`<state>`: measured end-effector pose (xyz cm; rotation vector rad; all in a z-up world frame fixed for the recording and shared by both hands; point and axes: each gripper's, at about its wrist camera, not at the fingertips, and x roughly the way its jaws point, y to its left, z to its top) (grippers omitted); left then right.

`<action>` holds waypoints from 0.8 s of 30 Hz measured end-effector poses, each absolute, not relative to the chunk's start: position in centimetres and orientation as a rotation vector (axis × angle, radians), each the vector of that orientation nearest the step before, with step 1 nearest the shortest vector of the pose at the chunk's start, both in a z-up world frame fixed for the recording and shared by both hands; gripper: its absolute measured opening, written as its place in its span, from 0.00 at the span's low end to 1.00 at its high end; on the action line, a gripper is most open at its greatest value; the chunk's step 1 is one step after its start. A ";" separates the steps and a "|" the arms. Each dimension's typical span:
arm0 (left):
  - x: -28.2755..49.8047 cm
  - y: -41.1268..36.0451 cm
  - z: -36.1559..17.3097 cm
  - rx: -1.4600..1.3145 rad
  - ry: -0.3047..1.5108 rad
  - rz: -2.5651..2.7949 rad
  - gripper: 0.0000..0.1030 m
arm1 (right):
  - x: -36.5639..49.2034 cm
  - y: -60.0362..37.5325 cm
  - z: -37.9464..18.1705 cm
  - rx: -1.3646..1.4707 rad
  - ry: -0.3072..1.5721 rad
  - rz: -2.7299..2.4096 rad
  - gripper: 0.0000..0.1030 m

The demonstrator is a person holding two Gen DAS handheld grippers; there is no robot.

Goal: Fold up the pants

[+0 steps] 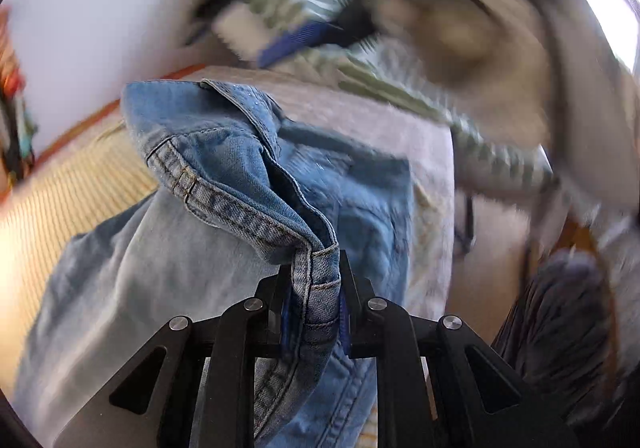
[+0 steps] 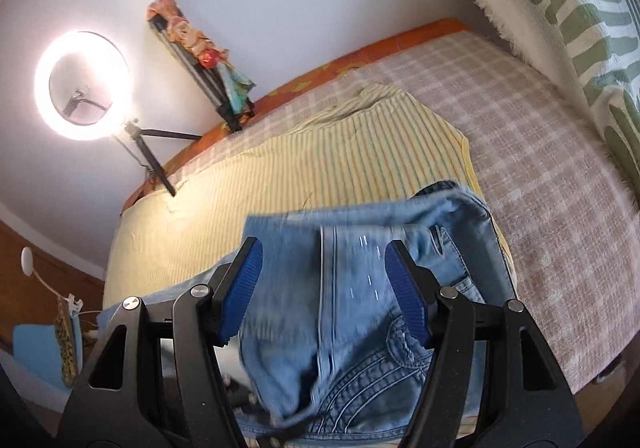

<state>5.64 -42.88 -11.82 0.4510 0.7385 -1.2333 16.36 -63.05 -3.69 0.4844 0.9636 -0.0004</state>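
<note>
Left hand-held gripper (image 1: 316, 288) clamps jeans (image 1: 240, 175) hem; right hand-held gripper (image 2: 324, 288) gapes over them.

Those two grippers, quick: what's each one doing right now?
Left gripper: closed on the jeans hem.
Right gripper: open, jeans between its pads, not pinched.

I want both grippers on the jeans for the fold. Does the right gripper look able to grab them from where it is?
Probably yes. The right gripper is open and the jeans lie right behind its gap, nothing between. The left gripper already pinches a hem.
</note>
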 end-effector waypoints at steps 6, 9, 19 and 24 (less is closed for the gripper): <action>2.9 -42.6 -12.9 0.568 0.729 -1.288 0.20 | 14.4 -65.1 -5.4 0.534 1.000 -0.063 0.65; 2.5 -41.2 -11.9 0.518 0.756 -1.308 0.21 | 12.0 -66.4 -6.9 0.574 1.024 -0.103 0.65; 6.6 -27.7 -9.3 0.446 0.867 -1.107 0.23 | 8.1 -69.7 -11.1 0.595 1.089 -0.131 0.65; 7.2 -22.9 -11.1 0.466 0.978 -0.998 0.23 | 7.3 -69.8 -12.1 0.541 1.127 -0.128 0.65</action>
